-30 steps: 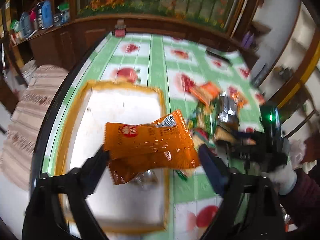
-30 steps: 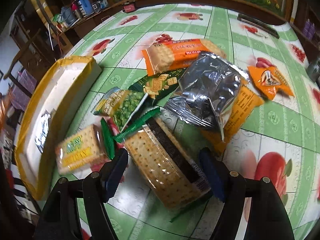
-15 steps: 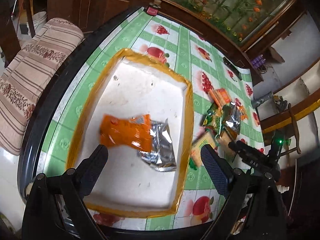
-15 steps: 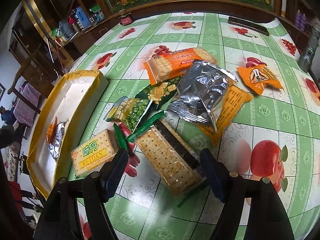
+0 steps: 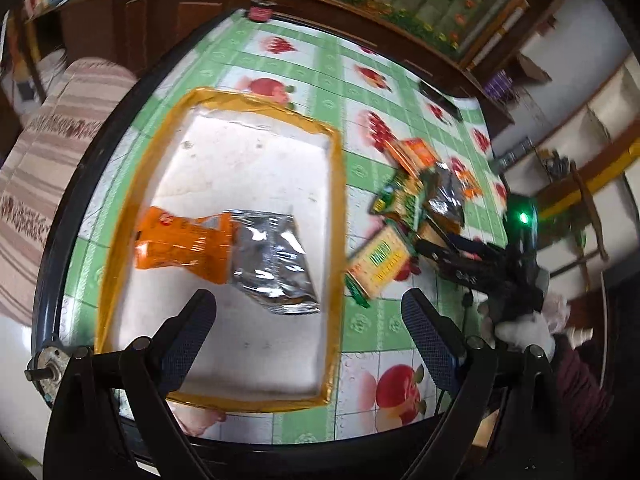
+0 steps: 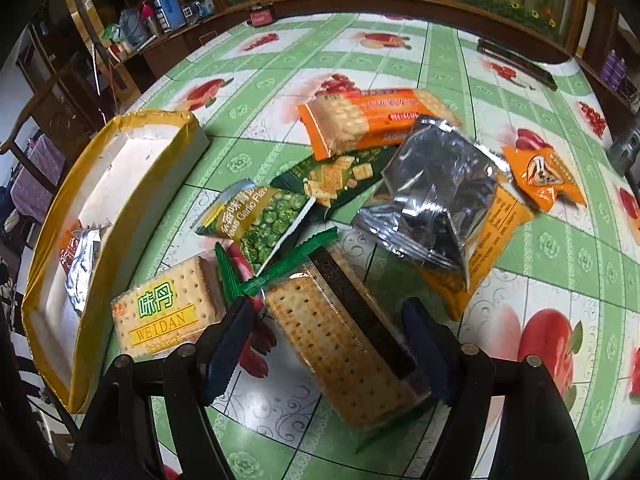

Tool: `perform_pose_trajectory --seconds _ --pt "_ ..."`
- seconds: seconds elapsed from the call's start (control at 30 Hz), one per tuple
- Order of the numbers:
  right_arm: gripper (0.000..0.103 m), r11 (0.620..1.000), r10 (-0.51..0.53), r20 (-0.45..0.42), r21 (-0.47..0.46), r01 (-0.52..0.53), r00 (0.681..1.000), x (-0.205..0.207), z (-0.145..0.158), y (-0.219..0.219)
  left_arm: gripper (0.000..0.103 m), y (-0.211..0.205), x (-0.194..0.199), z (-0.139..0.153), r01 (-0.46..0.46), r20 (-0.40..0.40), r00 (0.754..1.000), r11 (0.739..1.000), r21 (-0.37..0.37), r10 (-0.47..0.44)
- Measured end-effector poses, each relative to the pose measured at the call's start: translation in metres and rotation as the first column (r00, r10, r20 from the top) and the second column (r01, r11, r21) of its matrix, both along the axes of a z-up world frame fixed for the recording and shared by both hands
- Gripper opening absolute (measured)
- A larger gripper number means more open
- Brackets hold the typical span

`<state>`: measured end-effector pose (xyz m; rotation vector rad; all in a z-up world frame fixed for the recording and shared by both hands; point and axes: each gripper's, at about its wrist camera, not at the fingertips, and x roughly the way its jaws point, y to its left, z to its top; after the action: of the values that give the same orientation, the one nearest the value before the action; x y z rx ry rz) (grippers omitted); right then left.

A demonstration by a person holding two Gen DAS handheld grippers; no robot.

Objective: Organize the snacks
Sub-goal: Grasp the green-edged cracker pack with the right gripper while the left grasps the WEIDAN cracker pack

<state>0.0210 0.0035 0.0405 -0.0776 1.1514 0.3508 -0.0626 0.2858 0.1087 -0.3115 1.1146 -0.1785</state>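
The left tongs (image 5: 308, 322) are held wide and empty above the tray (image 5: 338, 216), where an orange packet (image 5: 182, 242) and a silver bag (image 5: 274, 260) are lying. The right tongs (image 6: 326, 334) are being closed around a cracker pack (image 6: 340, 344) on the tabletop (image 6: 560, 248), pads not yet pressing.

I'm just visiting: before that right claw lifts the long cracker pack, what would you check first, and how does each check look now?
1. Cracker pack lies between the right gripper's closing jaws: ok.
2. Pads pressing firmly: cannot tell.
3. Green wrapper overlaps the pack's far end: not ok.
4. Left gripper empty, open: ok.
5. Tray has bare floor beside the orange packet and silver packet: ok.
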Motion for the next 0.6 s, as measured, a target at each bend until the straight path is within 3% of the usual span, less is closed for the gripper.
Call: perform_pose_trajectory --seconds 0.07,0.1,0.27,0.33,0.4,0.53,0.6 --pt "0.053 1.0 -0.007 -0.012 0.023 0.007 1.0 -0.001 0.0 -0.003 0.095 -0.013 0.0 0.0 0.039 -0.001 0.999 0.999 0.01 -0.039" --pt "0.051 1.0 -0.007 -0.016 0.023 0.008 1.0 -0.003 0.0 -0.004 0.095 -0.021 0.0 -0.001 0.061 -0.002 0.998 0.998 0.012 -0.061" --pt "0.049 0.999 -0.019 -0.041 0.032 0.02 0.999 -0.012 0.002 -0.015 0.095 -0.056 0.011 -0.005 0.142 -0.009 0.99 0.99 0.015 -0.141" --pt "0.049 0.999 -0.034 -0.055 0.039 0.036 0.998 -0.019 0.002 -0.024 0.095 -0.073 0.017 -0.007 0.177 -0.01 0.984 0.983 0.051 -0.177" --pt "0.049 0.997 -0.055 -0.071 0.044 0.058 0.996 -0.027 0.003 -0.036 0.095 -0.095 0.025 -0.008 0.226 -0.001 0.974 0.966 0.122 -0.228" --pt "0.05 0.996 -0.081 -0.089 0.029 0.083 0.993 -0.04 0.003 -0.054 0.094 -0.137 0.046 -0.02 0.318 0.024 0.941 0.908 0.274 -0.337" --pt "0.05 0.996 -0.088 -0.094 0.015 0.09 0.992 -0.046 0.003 -0.06 0.094 -0.149 0.057 -0.034 0.351 0.002 0.929 0.886 0.302 -0.369"
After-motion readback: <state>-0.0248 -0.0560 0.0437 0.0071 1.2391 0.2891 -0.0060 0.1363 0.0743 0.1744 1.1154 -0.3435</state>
